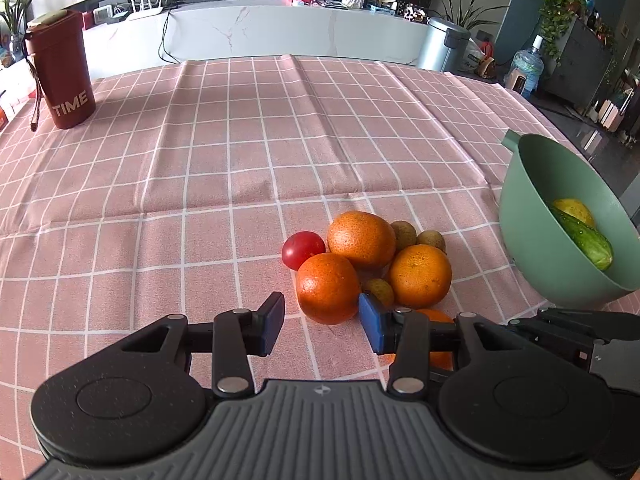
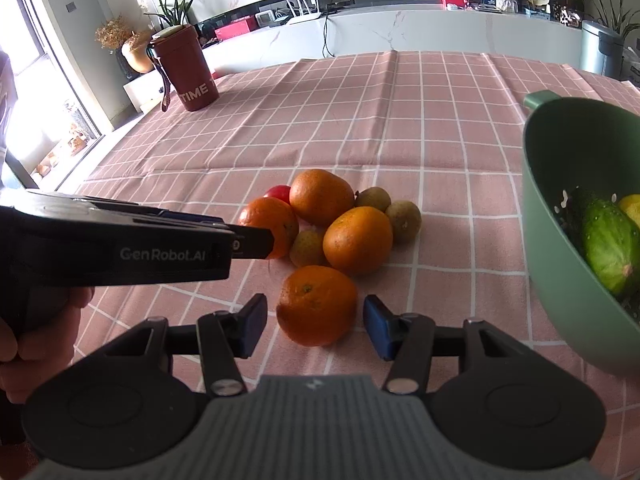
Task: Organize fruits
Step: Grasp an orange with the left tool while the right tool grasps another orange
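In the left wrist view, the left gripper (image 1: 322, 322) hangs low over the pink checked tablecloth (image 1: 200, 168), its jaws parted on either side of the near orange (image 1: 327, 288); the pads stand just clear of the peel, so nothing is gripped. Taking that near orange as landmark, a red tomato (image 1: 303, 249) sits just behind it to the left, a second orange (image 1: 361, 239) touches it from behind, and a third orange (image 1: 420, 277) lies to its right with a small brown kiwi (image 1: 379, 291) wedged between. Two more kiwis (image 1: 404, 234) peek out behind the pile. Well to the right of the landmark stands the green bowl (image 1: 532, 248), tilted toward the camera; inside it a cucumber (image 1: 584, 238) lies with its long axis running from upper left to lower right, a yellow fruit (image 1: 574, 209) behind it. Far to the left and back stands a red tumbler (image 1: 60, 68). In the right wrist view, the right gripper (image 2: 316, 322) straddles a lone orange (image 2: 316, 305) in front of the pile, jaws apart, pads not touching it. The left gripper's body crosses from the left, held in a hand (image 2: 36, 340). The cucumber in the bowl (image 2: 552, 184) points its stub end down and toward the camera.
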Demonstrator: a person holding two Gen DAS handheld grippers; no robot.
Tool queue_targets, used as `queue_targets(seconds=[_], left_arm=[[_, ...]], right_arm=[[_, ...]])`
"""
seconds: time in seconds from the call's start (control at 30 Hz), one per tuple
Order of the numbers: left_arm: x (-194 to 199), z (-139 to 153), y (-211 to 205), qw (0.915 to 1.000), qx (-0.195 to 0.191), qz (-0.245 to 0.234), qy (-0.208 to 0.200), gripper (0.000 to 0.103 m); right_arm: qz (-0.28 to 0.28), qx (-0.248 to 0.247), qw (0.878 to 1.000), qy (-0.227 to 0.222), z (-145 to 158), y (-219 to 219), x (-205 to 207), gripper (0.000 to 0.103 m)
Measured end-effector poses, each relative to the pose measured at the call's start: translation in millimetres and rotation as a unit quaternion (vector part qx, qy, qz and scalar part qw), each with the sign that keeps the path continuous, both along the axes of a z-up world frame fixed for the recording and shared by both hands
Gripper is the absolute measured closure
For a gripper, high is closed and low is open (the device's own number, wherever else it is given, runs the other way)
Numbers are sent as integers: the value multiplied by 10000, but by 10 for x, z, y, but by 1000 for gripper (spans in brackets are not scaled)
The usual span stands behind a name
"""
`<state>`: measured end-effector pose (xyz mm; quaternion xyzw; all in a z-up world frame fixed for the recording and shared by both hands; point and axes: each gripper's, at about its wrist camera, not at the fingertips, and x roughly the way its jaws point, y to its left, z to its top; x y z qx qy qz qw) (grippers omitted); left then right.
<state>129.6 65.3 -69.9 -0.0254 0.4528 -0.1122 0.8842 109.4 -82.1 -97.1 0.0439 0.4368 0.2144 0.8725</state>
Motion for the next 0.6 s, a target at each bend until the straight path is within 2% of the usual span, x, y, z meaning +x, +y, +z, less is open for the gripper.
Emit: queue_targets(seconds=[0.13,0.33,0.4,0.6], left_arm=[[60,-21,47,9996,-252,59,82,52],[120,-57,48,9991,-382,80,187,52],[127,-60,49,9987,-454,72,202,58],[81,-44,30,9992,-353,75,148,60]], right_arm=[[-57,177,9997,138,-54,-36,49,55],[-43,206,9997,105,-65,-23,59,59],[-48,217,9997,108,-66,-27,63,60],[-37,218,9997,110,-64,-28,57,61]])
